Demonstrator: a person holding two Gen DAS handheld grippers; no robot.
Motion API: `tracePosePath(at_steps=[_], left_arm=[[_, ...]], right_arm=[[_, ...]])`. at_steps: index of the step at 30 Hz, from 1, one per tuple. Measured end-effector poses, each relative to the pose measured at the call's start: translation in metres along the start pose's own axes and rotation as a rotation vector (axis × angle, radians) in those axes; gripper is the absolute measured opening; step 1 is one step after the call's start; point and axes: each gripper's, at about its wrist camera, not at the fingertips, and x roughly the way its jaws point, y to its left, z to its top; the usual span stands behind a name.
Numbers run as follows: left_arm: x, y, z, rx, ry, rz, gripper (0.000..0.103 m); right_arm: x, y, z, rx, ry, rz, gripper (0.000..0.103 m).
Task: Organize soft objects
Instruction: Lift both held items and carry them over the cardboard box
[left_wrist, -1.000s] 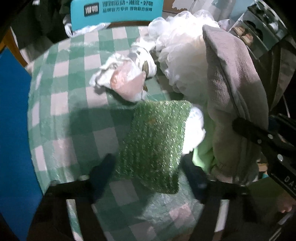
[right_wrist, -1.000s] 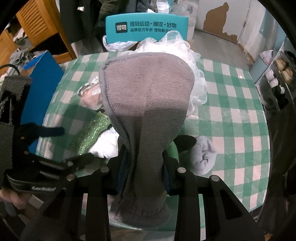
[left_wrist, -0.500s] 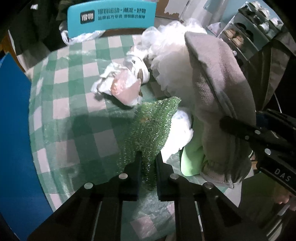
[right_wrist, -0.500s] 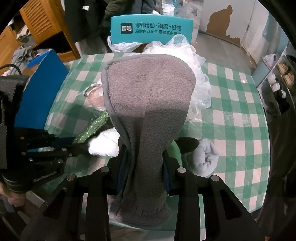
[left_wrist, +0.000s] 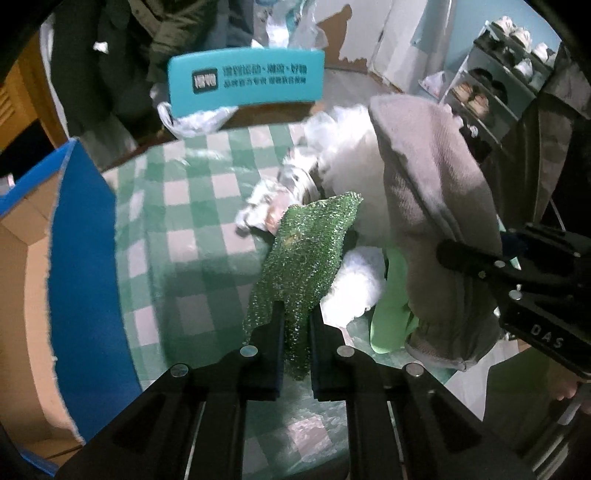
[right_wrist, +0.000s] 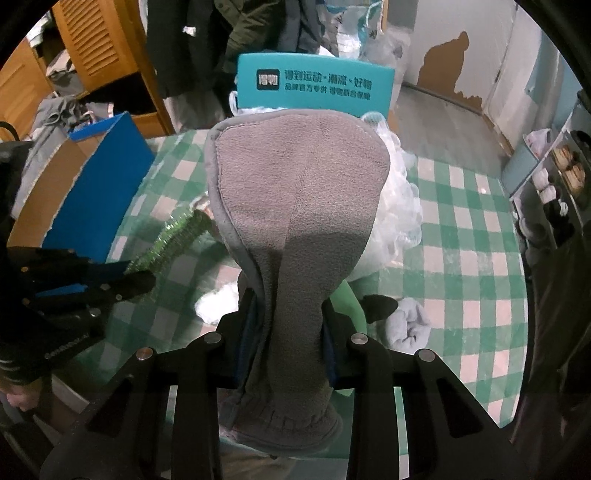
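A sparkly green scouring cloth (left_wrist: 306, 251) hangs lifted off the green checked table (left_wrist: 192, 229), and my left gripper (left_wrist: 297, 325) is shut on its lower edge. From the right wrist view the same cloth (right_wrist: 173, 236) shows edge-on at the left, above the left gripper (right_wrist: 136, 280). A grey fleece mitt (right_wrist: 299, 206) stands upright in my right gripper (right_wrist: 288, 306), whose jaws are closing tighter around its narrow cuff end. In the left wrist view the mitt (left_wrist: 424, 192) rises at the right.
An open blue cardboard box (left_wrist: 85, 258) stands at the table's left edge. A white mesh puff (left_wrist: 347, 147), a crumpled wrapper bundle (left_wrist: 269, 206), white fluff (left_wrist: 354, 284), a light green cloth (left_wrist: 391, 310) and a rolled pale towel (right_wrist: 410, 325) lie on the table. A teal chair back (left_wrist: 247, 81) stands behind.
The left gripper shut on the green cloth and lifted it off the table, so it now hangs folded. The right gripper rose a little with the mitt still in it.
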Motion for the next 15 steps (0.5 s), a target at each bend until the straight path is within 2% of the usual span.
tracePosePath(at_steps=[15], left_arm=[[-0.056,0.019,0.007,-0.034,-0.131,0.062,0.011]], right_arm=[[-0.023,0.022,0.022,-0.038,-0.077,0.019,0.026]])
